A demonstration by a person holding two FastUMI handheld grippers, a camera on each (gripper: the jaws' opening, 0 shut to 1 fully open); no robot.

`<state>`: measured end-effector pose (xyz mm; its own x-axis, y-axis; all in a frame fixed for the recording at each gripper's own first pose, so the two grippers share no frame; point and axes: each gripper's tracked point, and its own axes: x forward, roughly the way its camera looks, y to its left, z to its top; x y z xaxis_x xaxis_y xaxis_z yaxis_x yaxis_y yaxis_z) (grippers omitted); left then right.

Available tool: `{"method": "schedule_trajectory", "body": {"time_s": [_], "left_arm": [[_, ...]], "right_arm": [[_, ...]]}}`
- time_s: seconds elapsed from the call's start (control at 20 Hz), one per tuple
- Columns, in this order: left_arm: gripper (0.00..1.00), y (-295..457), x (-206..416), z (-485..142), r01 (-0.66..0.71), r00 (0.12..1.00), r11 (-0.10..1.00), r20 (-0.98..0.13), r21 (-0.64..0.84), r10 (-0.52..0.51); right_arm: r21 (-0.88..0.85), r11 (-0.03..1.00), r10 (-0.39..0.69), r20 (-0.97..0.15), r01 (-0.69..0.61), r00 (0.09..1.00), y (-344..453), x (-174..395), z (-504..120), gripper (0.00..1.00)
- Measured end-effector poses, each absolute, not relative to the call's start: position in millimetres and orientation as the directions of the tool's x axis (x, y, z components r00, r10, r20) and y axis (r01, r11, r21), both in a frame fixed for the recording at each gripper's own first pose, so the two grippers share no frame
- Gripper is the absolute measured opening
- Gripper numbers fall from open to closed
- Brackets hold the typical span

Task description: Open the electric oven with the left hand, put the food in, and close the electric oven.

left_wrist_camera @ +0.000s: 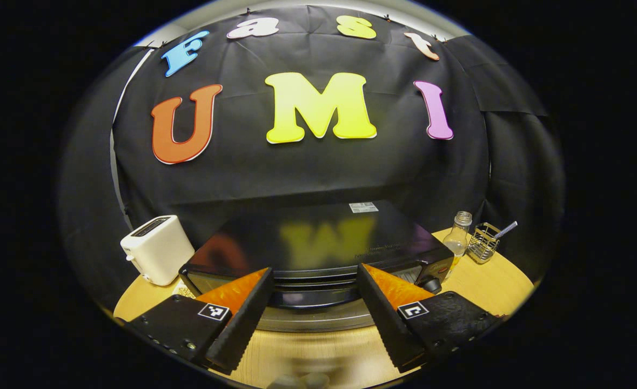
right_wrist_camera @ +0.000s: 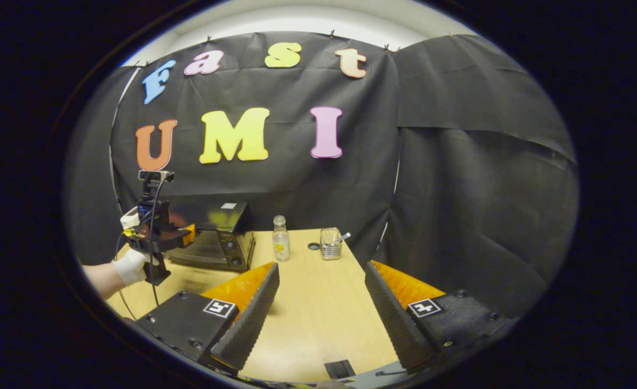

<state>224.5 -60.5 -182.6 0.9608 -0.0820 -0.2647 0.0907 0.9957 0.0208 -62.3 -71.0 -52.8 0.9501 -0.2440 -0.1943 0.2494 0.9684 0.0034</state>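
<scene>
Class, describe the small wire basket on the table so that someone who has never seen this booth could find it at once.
Start at the black electric oven on the wooden table. To its right stands a clear glass bottle, and just past that is the wire basket. It alone is made of open metal wire, and a striped straw sticks out of it.

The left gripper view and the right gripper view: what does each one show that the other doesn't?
Left gripper view: the oven's handle up close between the open left hand-held gripper. Right gripper view: a gloved hand holding the other hand-held gripper at the oven, and the open right hand-held gripper over bare table. Both: oven, white toaster, glass bottle, wire holder.
</scene>
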Motion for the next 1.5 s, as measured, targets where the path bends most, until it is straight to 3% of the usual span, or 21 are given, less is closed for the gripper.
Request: {"method": "schedule_trajectory", "body": {"time_s": [0.7, 1.5], "left_arm": [[0.97, -58, 137, -223, 0.108, 0.951, 0.994, -0.293, 0.020, -0.097], [0.97, -59, 76, -324, 0.121, 0.876, 0.992, -0.474, 0.027, -0.094]], "right_arm": [[0.005, 0.980, -0.193, -0.219, 0.199, 0.956, -52, -70, -65, 0.97], [-0.017, 0.980, -0.194, -0.277, 0.197, 0.941, -45, -89, -89, 1.00]]}}
